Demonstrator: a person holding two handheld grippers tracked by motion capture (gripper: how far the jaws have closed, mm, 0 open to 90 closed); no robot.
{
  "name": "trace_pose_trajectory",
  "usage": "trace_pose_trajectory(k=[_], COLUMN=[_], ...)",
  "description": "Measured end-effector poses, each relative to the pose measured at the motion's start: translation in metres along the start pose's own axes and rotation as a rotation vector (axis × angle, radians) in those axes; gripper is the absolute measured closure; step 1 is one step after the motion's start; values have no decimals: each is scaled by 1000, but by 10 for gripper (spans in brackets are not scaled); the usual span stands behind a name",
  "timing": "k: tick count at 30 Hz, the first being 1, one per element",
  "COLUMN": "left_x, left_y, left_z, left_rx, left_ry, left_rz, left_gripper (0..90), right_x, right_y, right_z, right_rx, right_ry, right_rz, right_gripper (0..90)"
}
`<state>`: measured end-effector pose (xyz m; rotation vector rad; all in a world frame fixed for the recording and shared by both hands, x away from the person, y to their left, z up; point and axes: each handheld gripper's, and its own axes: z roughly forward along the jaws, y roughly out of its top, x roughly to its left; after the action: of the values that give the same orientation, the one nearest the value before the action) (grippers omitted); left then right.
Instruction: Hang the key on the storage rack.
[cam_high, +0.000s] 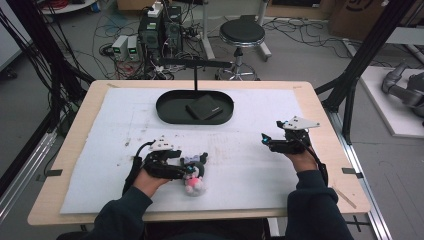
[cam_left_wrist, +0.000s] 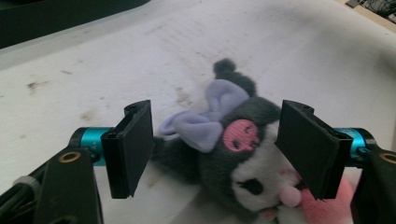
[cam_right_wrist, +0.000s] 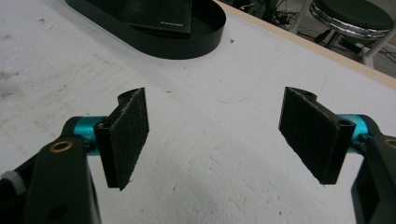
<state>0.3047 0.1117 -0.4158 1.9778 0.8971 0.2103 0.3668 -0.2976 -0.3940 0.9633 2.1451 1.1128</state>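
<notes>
A light wooden table (cam_high: 320, 107) stands on a grey floor (cam_high: 300, 55), its top covered by a stained white foam sheet (cam_high: 260, 165). Behind it sit a black round stool (cam_high: 242, 34) on a chrome base, stacked electronics units (cam_high: 160, 30) and loose cables (cam_high: 107, 22) strewn about. Black frame posts (cam_high: 367, 50) flank the table; cardboard boxes (cam_high: 357, 15) stand at the far right.

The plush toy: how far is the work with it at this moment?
Already done, it seems: a black wallet lies in the black tray. In hand: the left gripper stands open around the plush toy, pads apart from it. Left: closing on the toy and probably carrying it to the tray. The right gripper is open over bare table.
</notes>
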Motion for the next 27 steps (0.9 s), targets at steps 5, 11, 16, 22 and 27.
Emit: trace_pose_trajectory(k=[5,11,16,22,27], left_x=[-9,-14,-5,23,55], left_y=[-1,-4,0,8,12], left_z=[9,21,20,1,-23], left_rx=[27,56,68,46,34], left_ry=[7,12,-94,-96,-67], left_rz=[-1,18,49,69,150], left_gripper=[228,189,398,493,494], right_x=[0,1,2,0,0], right_y=[0,0,0,-1,-2], right_z=[2,2,3,1,1], right_rx=[5,13,14,8,9], right_ry=[1,-1,1,-2,-3], right_rz=[-2,-5,-9,0,1], right_gripper=[248,251,254,254,254])
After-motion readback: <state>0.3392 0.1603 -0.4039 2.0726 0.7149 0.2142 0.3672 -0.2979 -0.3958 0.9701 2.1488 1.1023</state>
